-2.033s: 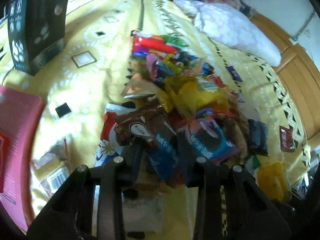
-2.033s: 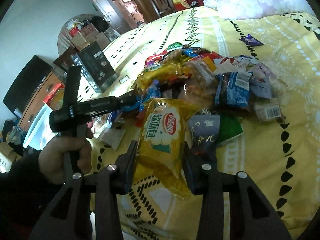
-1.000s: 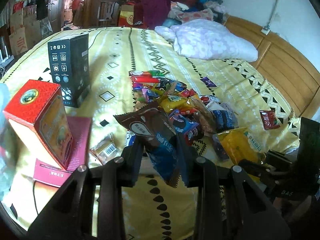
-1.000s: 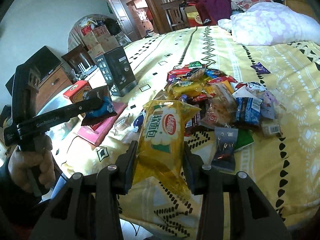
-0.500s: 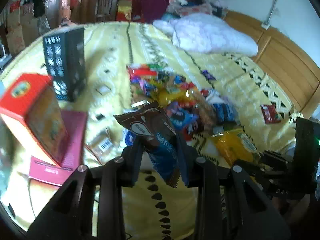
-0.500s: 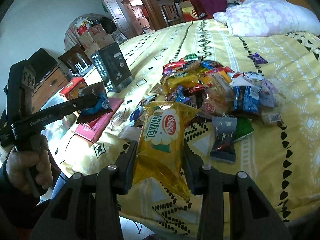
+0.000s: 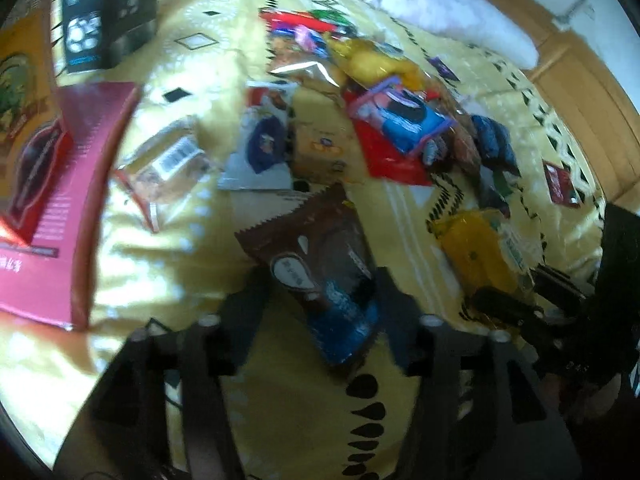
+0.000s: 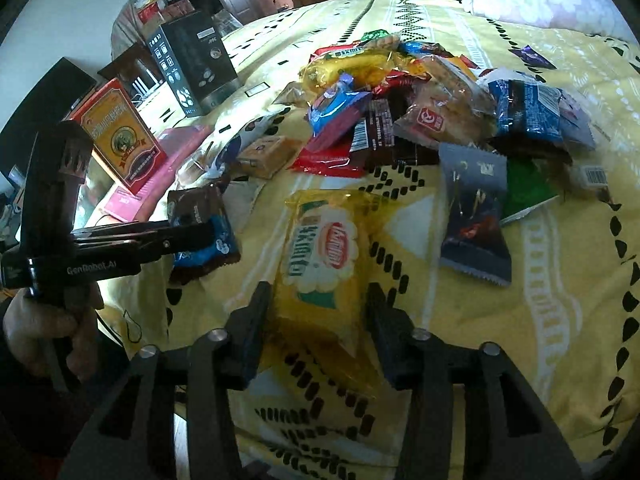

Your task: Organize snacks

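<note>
- Covering the whole scene, the yellow quilted bedspread (image 8: 560, 280) with black teardrop patterning now fills more of both views than a second ago, both grippers having sunk toward it.
- Heaped crinkly foil and plastic snack packets (image 8: 400, 92) lie far centre, unchanged.
- Right gripper (image 8: 318, 304): jaws have just been widening; the glossy yellow soft-bread packet (image 8: 320, 256) lies flat on the near bedspread between them, pads beside its edges, no longer squeezing it.
- Left gripper (image 7: 320, 284): jaws likewise just widened; the brown-and-blue serrated-edge biscuit packet (image 7: 320, 264) sits between them, near left, gaps showing either side.
</note>
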Tool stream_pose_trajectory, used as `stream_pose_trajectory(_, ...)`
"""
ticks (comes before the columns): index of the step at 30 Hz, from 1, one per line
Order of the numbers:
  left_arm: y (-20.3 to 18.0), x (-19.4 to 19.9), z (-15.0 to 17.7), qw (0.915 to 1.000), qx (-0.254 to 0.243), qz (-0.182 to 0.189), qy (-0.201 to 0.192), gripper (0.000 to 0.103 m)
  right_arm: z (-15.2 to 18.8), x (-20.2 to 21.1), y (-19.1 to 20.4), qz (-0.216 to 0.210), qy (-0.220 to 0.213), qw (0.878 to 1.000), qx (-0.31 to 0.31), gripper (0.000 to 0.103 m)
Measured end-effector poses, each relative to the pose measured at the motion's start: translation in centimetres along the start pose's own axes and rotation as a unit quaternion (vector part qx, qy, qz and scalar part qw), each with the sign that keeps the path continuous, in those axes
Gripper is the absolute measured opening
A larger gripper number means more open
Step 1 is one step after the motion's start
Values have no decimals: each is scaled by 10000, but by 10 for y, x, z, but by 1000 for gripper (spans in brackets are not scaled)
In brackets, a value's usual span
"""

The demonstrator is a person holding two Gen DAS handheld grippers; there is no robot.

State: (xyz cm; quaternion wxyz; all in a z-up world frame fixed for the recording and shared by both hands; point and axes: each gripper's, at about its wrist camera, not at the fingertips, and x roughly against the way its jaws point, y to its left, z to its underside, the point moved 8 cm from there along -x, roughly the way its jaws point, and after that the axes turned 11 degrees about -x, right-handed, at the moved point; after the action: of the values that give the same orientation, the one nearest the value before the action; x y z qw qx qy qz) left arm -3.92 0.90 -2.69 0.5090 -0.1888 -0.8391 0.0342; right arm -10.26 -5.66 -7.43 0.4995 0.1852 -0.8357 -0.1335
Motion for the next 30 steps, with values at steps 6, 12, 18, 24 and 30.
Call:
stream_pose_trajectory(6,17,16,6,9953,899,-370,41,66,-6,14,-8,90,-198,9997,-112,64)
stream_pose_trajectory(12,-1,19,9,9949,986,-163,162,64,-13,27,-8,87,-469,9987,-157,64)
stream_pose_trajectory(18,30,19,-21,9924,1040,-643,-172,65,-27,46,6,-55,-857,9963,-29,64)
stream_pose_trajectory(24,28,67,-28,9906,898,-701,-760,66,-19,33,62,-409,-628,9943,753,64)
stream_pose_trajectory(30,30,98,-13,9863,854,-874,-1109,76,-2,-32,109,-645,24,9900,1256,64)
